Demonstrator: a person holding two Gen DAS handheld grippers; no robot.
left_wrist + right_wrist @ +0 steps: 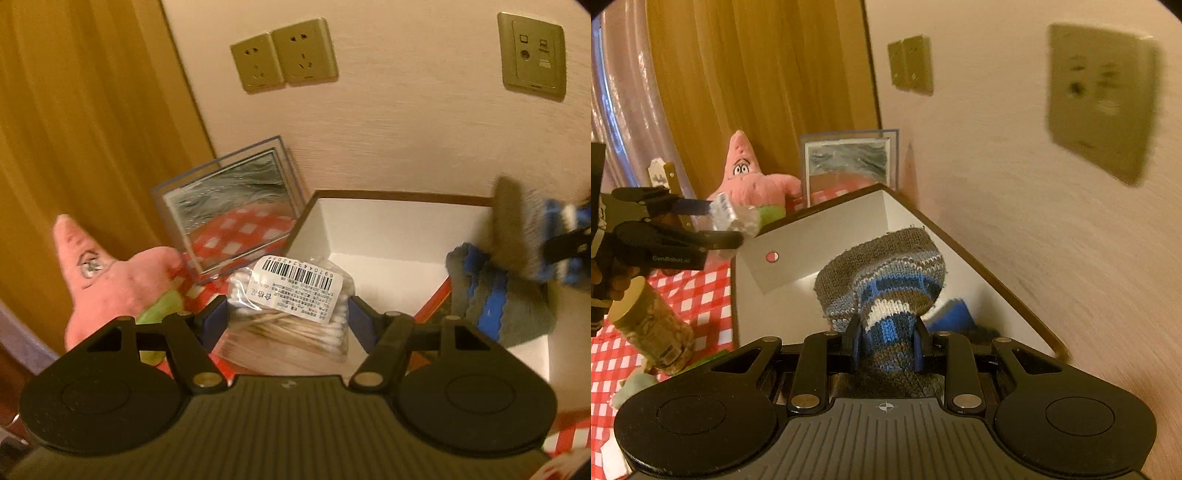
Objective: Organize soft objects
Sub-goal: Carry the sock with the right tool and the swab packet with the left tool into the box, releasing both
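The left gripper (288, 314) grasps a clear packet of cotton swabs (295, 306) between its blue pads, held at the near left edge of the open white box (388, 236). The right gripper (885, 345) is clenched on a grey-and-blue knitted sock (886, 280), which hangs above the box interior; another knitted piece (951, 314) lies inside the box. A pink starfish plush (750, 177) sits beyond the box's far left corner, beside a mirror (849, 166) against the wall.
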